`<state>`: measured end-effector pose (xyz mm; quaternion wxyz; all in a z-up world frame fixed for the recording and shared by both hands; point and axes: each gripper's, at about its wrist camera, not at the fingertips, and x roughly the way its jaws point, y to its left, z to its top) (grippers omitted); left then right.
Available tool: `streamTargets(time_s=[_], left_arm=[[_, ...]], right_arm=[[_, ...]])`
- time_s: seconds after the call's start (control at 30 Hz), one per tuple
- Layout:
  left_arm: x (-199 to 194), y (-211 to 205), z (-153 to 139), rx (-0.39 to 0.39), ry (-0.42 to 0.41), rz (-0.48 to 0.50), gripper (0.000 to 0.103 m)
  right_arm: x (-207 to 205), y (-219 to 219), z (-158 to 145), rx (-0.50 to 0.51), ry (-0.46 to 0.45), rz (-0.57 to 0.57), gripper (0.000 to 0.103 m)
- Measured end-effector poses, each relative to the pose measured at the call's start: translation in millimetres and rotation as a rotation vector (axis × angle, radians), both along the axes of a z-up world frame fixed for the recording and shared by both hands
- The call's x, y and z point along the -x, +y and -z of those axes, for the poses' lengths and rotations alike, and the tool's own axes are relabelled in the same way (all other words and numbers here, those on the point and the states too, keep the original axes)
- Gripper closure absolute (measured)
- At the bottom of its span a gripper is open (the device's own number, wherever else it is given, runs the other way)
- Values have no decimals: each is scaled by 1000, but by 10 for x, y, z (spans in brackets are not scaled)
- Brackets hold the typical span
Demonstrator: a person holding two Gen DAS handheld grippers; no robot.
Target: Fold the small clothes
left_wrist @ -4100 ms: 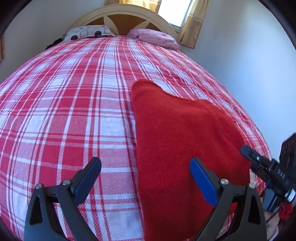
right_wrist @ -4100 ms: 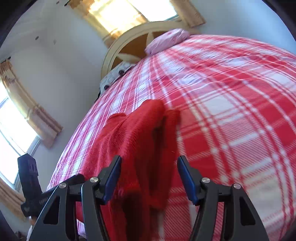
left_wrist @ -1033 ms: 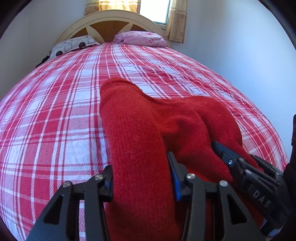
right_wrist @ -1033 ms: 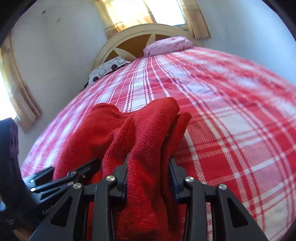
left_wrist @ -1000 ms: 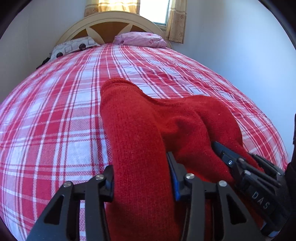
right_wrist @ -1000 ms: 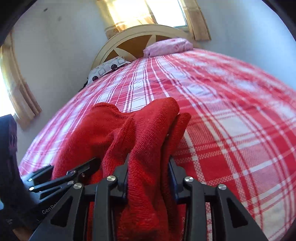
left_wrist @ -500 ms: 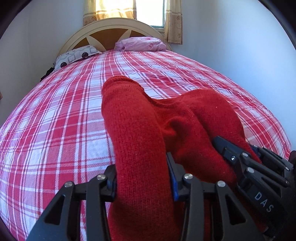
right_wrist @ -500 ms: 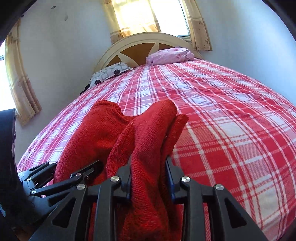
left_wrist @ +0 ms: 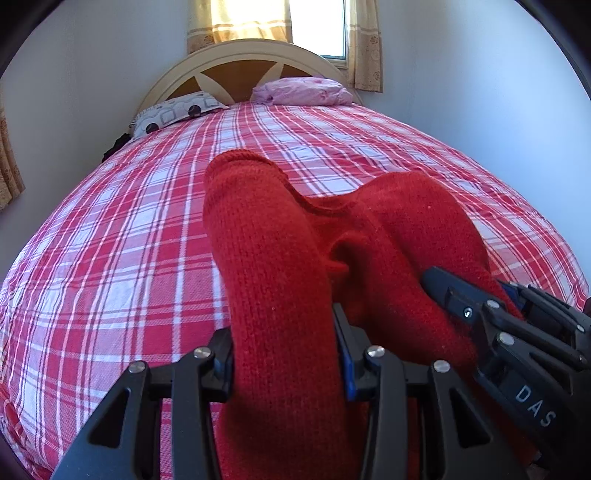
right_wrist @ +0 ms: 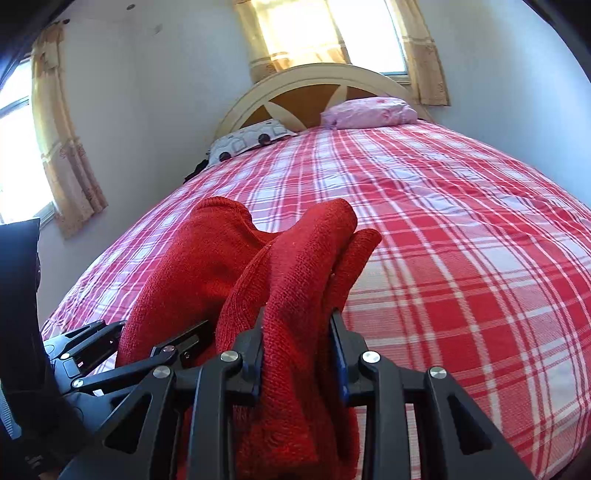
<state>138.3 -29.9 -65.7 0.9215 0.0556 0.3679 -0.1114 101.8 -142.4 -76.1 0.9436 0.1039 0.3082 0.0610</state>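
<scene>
— Gripping the red knitted garment [left_wrist: 273, 258] at two places: is that what is shown?

— Yes. In the left wrist view one thick fold of the garment is clamped in the left gripper [left_wrist: 286, 356], the two fingers [left_wrist: 345, 354] being pressed against either side of the wool. In the right wrist view a second bunched fold [right_wrist: 295, 280] is pinched in the right gripper [right_wrist: 297, 360], whose fingers are likewise closed on the cloth.

— Where is the garment placed?

— It is held up over the near edge of the bed [left_wrist: 110, 236], toward the near right corner as seen from the left wrist camera. Its far parts are draped down onto the red and white checked bedspread [right_wrist: 461, 236]; two rounded humps of wool are seen ahead of the fingers, joined by a sagging stretch between them.

— Are the two grippers seen together?

— The right gripper is seen at the lower right of the left wrist view [left_wrist: 517, 332], just beside the garment, and the left gripper is seen at the lower left of the right wrist view [right_wrist: 122, 350].

— And farther off?

— At the head of the bed a patterned pillow [left_wrist: 177, 112] and a pink pillow [left_wrist: 303, 90] are laid against a curved wooden headboard [left_wrist: 240, 74]. Behind it a curtained window [right_wrist: 325, 29] is lit brightly.
</scene>
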Motion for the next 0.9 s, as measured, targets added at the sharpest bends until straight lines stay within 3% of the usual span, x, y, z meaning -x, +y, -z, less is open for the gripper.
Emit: streamTargets(time_s=[0.9], left_arm=[[44,747,52,25,8,-114,60]], right_arm=[[-194,730,23,-4,31,-145,73]])
